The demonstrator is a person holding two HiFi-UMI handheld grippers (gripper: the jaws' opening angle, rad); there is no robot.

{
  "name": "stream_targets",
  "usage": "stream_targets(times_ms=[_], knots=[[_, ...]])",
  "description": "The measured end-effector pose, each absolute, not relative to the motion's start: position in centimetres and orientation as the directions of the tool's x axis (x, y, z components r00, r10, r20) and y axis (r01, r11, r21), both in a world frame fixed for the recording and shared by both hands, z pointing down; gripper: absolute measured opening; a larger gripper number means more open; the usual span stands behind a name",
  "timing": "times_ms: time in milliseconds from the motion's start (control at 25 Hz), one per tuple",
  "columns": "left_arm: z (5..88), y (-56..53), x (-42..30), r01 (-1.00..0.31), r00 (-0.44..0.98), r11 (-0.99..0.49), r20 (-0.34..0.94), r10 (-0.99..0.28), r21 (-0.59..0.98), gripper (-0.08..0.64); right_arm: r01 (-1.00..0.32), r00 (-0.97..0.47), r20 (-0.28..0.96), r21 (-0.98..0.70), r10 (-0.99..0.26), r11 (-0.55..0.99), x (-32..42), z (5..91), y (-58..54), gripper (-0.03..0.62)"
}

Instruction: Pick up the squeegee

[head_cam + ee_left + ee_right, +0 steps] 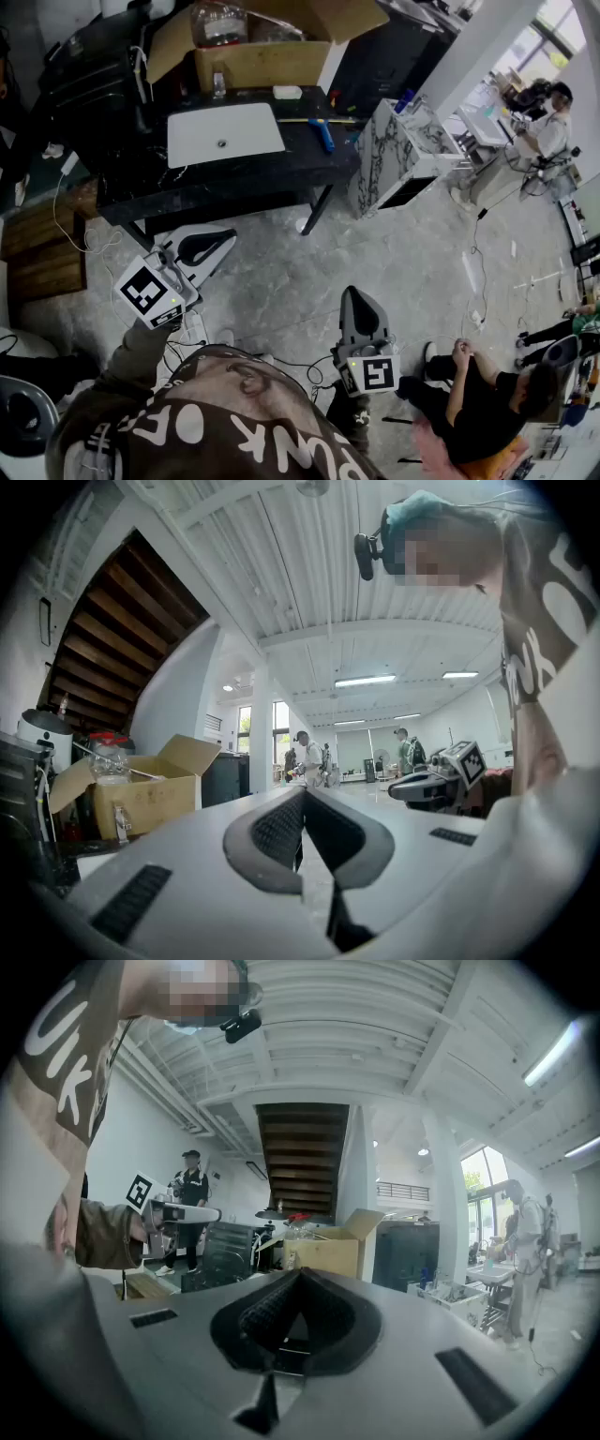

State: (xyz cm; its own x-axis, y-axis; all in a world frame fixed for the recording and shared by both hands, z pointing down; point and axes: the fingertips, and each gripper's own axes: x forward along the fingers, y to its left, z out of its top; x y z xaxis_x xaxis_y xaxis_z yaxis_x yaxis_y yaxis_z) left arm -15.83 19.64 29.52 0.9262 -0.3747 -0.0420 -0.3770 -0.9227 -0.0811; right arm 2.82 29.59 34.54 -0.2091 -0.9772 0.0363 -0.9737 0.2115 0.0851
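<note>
The squeegee [322, 134], with a blue handle, lies on the right part of a black table [234, 178], next to a white sink basin [225, 133]. Both grippers hang level over the concrete floor, well short of the table. My left gripper [227, 236] is shut with nothing between its jaws; its tips meet in the left gripper view [302, 794]. My right gripper [357, 293] is also shut and empty, its pads together in the right gripper view [298, 1274]. The squeegee does not show in either gripper view.
A cardboard box [262, 56] stands at the table's back edge. A marble-patterned cabinet [398, 155] sits right of the table. A person [478, 394] sits on the floor at lower right, another [548, 131] stands far right. Cables trail across the floor.
</note>
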Motion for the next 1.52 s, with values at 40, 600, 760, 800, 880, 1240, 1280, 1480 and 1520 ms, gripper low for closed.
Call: stream_targets(times_ms=[40,600,760,800,880,1240,1280,1480,1520], knots=[[29.5,19.7,-15.9,-0.377,0.926,-0.922,-0.041,-0.375,-0.081,0.003,-0.970,-0.216,0.056,0.100,-0.975,0.220,2.9,35.0,29.8,0.007],[29.9,19.3,-15.9,-0.383,0.924,-0.921,-0.037,-0.381,-0.074,0.003,-0.970,-0.216,0.052,0.103,-0.975,0.221,3.2,35.3,29.5,0.008],[30.2,19.2,-15.8,-0.381,0.925,-0.922,-0.036,-0.379,-0.074,0.003,-0.970,-0.212,0.036,0.111,-0.977,0.215,3.3,35.3,29.4,0.011],[30.2,19.1,-15.8,-0.381,0.925,-0.922,-0.038,-0.379,-0.074,0.003,-0.970,-0.214,0.037,0.113,-0.976,0.217,3.3,35.4,29.3,0.011],[30.2,19.0,-15.7,-0.381,0.925,-0.922,-0.038,-0.379,-0.074,0.003,-0.968,-0.222,0.049,0.107,-0.974,0.226,3.2,35.6,29.2,0.011],[30.0,18.9,-15.3,-0.383,0.924,-0.921,-0.035,-0.382,-0.075,0.003,-0.949,-0.306,0.082,0.050,-0.949,0.310,2.0,36.5,28.3,0.515],[30.0,18.9,-15.3,-0.384,0.924,-0.920,-0.034,-0.382,-0.075,0.003,-0.947,-0.310,0.084,0.064,-0.947,0.316,1.8,36.6,28.2,0.553],[30.1,18.9,-15.2,-0.387,0.922,-0.919,-0.034,-0.385,-0.076,0.003,-0.946,-0.304,0.098,0.082,-0.948,0.312,1.6,36.7,27.9,0.594],[30.1,18.9,-15.1,-0.387,0.922,-0.919,-0.034,-0.386,-0.076,0.003,-0.948,-0.305,0.082,0.072,-0.949,0.311,1.6,36.5,27.9,0.594]])
